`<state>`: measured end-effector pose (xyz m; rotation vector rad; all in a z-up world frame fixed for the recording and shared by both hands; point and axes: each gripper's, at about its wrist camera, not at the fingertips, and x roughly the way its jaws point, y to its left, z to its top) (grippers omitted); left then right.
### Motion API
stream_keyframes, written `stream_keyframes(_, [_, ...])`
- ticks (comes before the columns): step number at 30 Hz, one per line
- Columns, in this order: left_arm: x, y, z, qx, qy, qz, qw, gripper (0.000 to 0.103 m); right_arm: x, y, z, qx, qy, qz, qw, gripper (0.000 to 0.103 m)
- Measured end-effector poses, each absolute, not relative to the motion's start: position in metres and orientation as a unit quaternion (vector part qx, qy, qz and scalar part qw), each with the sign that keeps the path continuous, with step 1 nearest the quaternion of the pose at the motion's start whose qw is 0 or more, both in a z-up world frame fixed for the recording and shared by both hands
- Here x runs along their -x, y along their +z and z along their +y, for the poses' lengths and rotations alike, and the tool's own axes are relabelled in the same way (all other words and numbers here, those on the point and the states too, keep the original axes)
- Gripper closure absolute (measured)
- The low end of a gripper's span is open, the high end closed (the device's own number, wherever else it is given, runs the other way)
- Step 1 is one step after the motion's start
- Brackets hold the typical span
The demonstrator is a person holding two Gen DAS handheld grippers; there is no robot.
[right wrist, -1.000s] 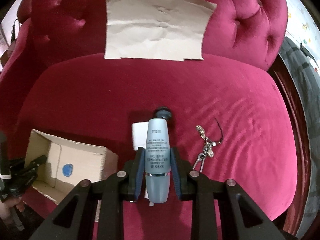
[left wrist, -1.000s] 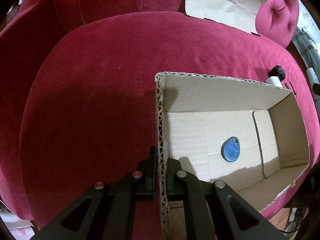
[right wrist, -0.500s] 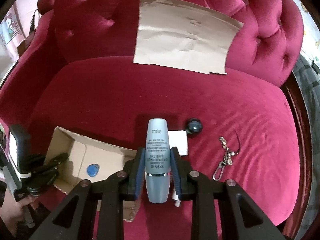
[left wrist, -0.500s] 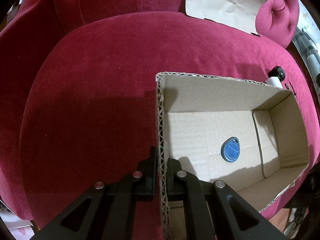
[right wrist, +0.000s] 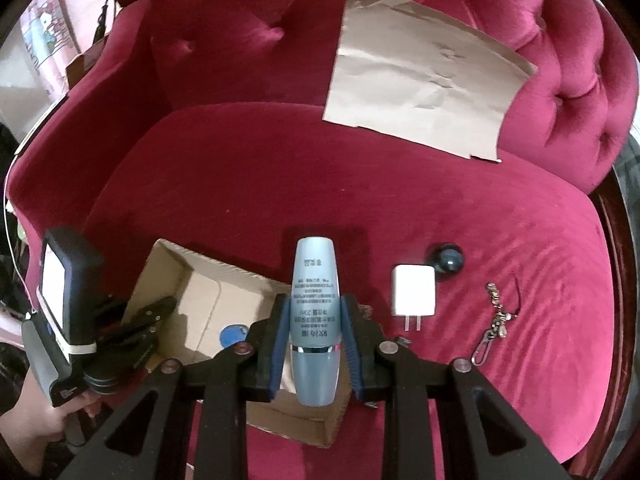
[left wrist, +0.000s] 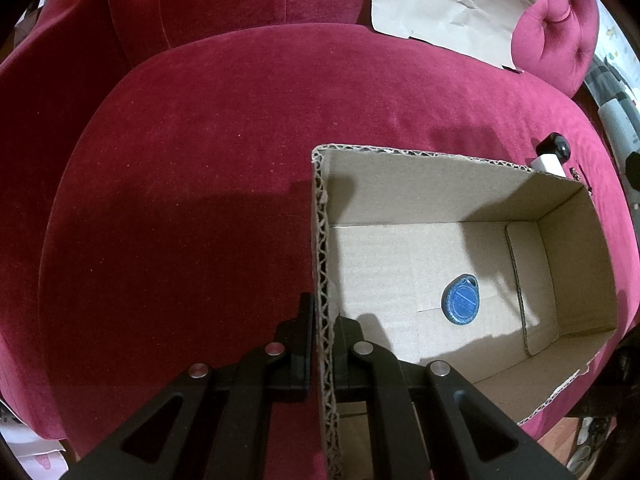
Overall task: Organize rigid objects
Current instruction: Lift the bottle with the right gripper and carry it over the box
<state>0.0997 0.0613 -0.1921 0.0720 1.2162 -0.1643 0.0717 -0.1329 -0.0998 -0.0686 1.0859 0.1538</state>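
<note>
An open cardboard box (left wrist: 576,264) (right wrist: 200,280) lies on the red velvet seat, with a blue key fob (left wrist: 460,300) (right wrist: 233,334) on its floor. My left gripper (left wrist: 323,320) is shut on the box's near wall, one finger inside and one outside. My right gripper (right wrist: 315,312) is shut on a grey-blue cosmetic tube (right wrist: 315,300), held above the box's right end. On the seat to the right lie a white charger plug (right wrist: 413,294), a dark round object (right wrist: 449,261) and a metal keychain (right wrist: 494,326).
A flat sheet of cardboard (right wrist: 424,76) (left wrist: 448,0) leans against the tufted sofa back. A person's hand (right wrist: 36,428) holds the left gripper's handle at the lower left. The charger (left wrist: 548,162) and dark object (left wrist: 554,146) show beyond the box's far wall.
My right gripper has carried the tube leftward, from above the charger to over the box's right end. The left gripper and the box have stayed still.
</note>
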Motion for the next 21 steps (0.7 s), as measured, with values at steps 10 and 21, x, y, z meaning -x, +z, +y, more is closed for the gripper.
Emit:
stream_keyframes(10, [-0.100,-0.192,0.061,-0.035,-0.077,0.570,0.817,0.098,-0.069,-0.109,-0.106,0.038,0.100,0.522,0.846,0.076])
stream_keyframes(21, [-0.099,-0.192,0.061,-0.034,-0.077,0.570,0.817,0.098,-0.066,-0.128,-0.081,0.036,0.120,0.534,0.836,0.076])
